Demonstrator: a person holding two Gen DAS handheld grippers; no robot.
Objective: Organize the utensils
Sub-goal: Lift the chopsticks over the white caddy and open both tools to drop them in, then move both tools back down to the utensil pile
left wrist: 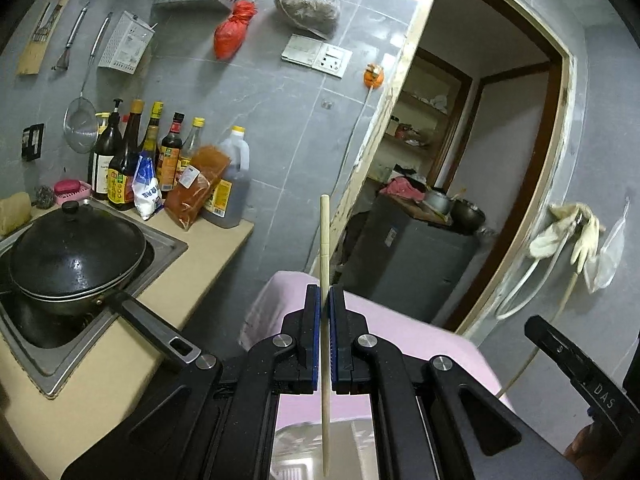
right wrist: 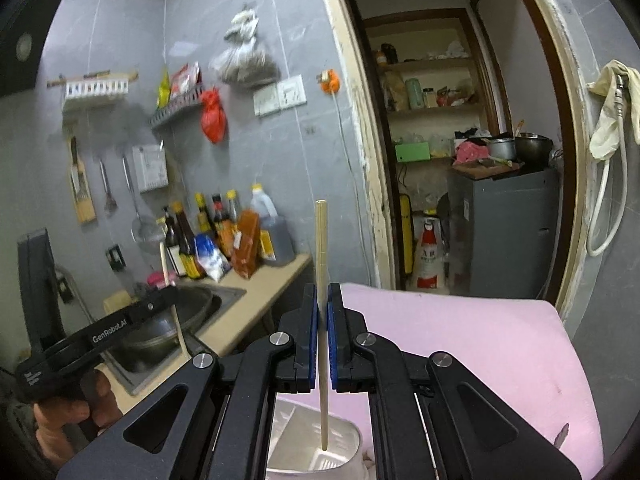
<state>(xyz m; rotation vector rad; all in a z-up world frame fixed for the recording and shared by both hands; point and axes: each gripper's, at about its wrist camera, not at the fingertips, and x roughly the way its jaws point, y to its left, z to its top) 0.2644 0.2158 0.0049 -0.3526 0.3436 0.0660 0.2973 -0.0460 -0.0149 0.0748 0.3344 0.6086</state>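
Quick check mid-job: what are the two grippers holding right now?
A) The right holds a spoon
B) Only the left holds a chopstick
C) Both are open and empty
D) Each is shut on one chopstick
D: the left gripper is clamped on an upright chopstick, and the right gripper grips its own chopstick above the white holder.

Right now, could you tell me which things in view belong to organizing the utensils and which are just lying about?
Job:
- left gripper clamping a chopstick
- right gripper clamping a second chopstick
- white utensil holder below the tips

Lying about:
- lidded wok
- sauce bottles
- red bag
- pink cloth
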